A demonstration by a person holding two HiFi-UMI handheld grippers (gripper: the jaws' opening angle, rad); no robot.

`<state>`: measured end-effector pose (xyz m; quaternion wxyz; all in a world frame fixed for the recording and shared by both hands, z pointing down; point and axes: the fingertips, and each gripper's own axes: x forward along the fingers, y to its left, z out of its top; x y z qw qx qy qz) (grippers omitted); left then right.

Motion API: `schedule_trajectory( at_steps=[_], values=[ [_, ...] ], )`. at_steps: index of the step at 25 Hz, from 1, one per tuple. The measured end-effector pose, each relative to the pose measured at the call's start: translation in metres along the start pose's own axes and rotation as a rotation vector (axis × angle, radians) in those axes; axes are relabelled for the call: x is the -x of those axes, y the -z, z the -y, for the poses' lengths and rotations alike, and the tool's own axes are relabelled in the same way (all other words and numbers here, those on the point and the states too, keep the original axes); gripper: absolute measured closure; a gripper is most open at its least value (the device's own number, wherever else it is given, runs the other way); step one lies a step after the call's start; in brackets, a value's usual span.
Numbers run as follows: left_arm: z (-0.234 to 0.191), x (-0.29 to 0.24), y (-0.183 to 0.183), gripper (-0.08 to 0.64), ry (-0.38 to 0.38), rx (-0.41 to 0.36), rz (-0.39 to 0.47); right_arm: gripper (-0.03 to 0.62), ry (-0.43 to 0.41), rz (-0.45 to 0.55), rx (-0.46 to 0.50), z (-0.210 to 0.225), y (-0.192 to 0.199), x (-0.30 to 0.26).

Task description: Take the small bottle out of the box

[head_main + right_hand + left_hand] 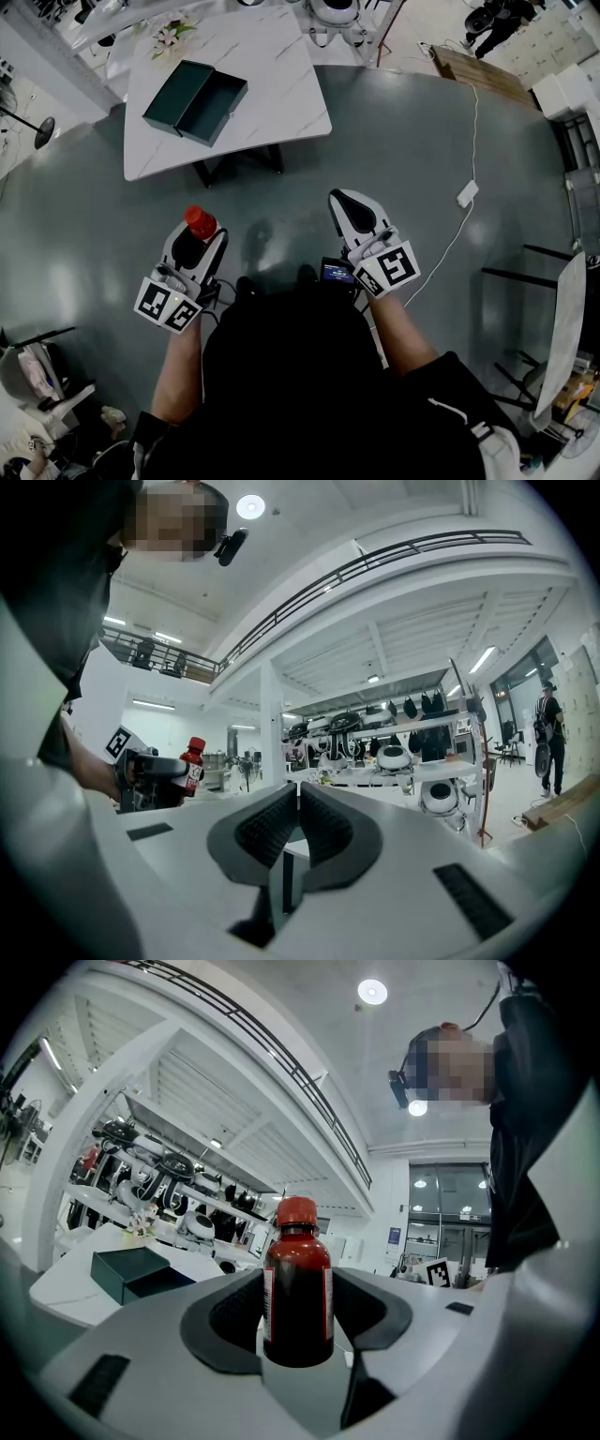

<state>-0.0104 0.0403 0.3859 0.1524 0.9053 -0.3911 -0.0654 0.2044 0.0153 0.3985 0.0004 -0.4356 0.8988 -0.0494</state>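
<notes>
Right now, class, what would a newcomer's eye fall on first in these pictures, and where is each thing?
The red-capped bottle stands clamped in the left gripper, out over the grey floor. Ahead, an open dark box lies on the white table. The right gripper is shut on nothing.

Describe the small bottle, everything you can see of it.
The small bottle is dark red and glossy, plastic by the look of it, with a brighter red screw cap and a label round its sides whose print is unreadable. It stands upright between the jaws of the left gripper, which are shut on its lower body; the neck and cap stick out above them. It is held in the air, well away from the white table and the open dark green box on it.
</notes>
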Motion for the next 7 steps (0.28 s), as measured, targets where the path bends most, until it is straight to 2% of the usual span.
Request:
schedule_trajectory(
  at_steps=[7],
  values=[
    [-0.0001, -0.0045, 0.0023, 0.325, -0.015, 0.022, -0.005, 0.555, -0.007, 0.001, -0.018, 0.0089, 0.001, -0.001]
  ],
)
